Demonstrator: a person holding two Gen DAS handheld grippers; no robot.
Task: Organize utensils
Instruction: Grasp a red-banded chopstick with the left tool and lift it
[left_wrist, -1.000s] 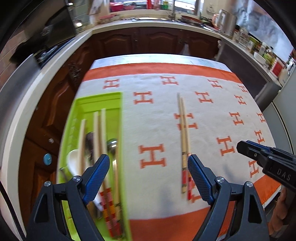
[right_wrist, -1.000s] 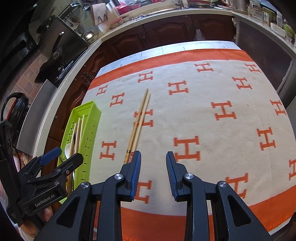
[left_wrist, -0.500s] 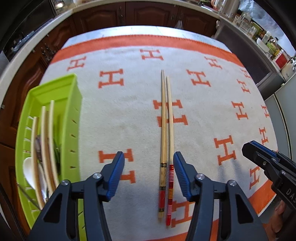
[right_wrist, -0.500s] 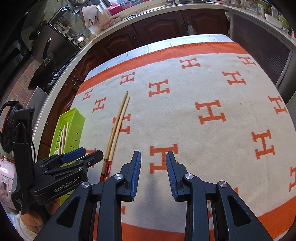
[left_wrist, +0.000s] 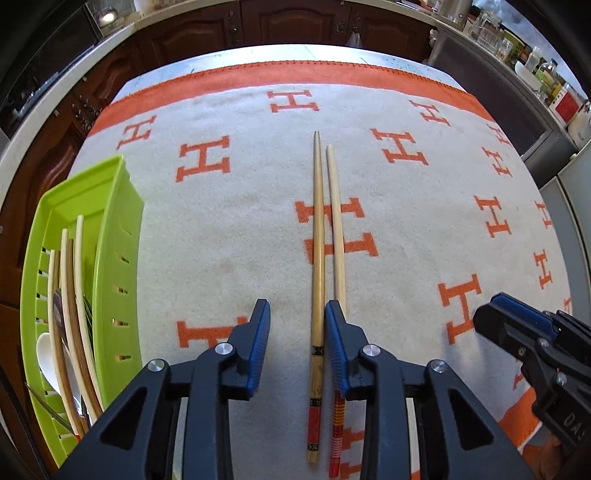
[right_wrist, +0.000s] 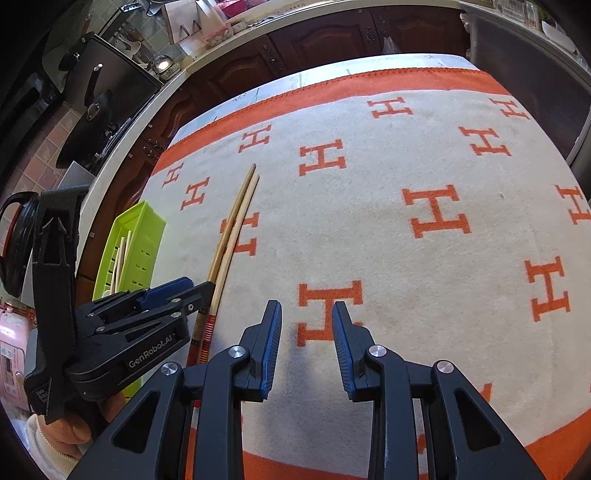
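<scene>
Left gripper (left_wrist: 297, 332) points steeply down over the pair of chopsticks (left_wrist: 327, 258), jaws closing, one chopstick shaft between the blue pads with clear gap on both sides, no pad contact visible; the second chopstick runs under or just behind the right-side pad, can't tell if it touches. Chopsticks lie side by side, nearly touching, on the white blanket with orange H marks (left_wrist: 240, 221), tips toward 12 o'clock, red-banded handle ends toward 6 o'clock in the left wrist view. Green tray (left_wrist: 110, 221) sits at 9 o'clock on the blanket edge, well apart from the chopsticks, already holding several pale sticks, a white spoon (left_wrist: 44, 350) and some metal pieces that are too jumbled to identify. Right gripper (right_wrist: 306, 343) hovers over bare blanket, jaws partly spread, nothing between them. In the right wrist view the left gripper shows at 9 o'clock with a hand (right_wrist: 74, 432) and pale sleeve behind it, chopsticks running from there toward 11 o'clock. Dark wooden cabinets (left_wrist: 295, 22) and counter beyond the blanket at 12 o'clock.
</scene>
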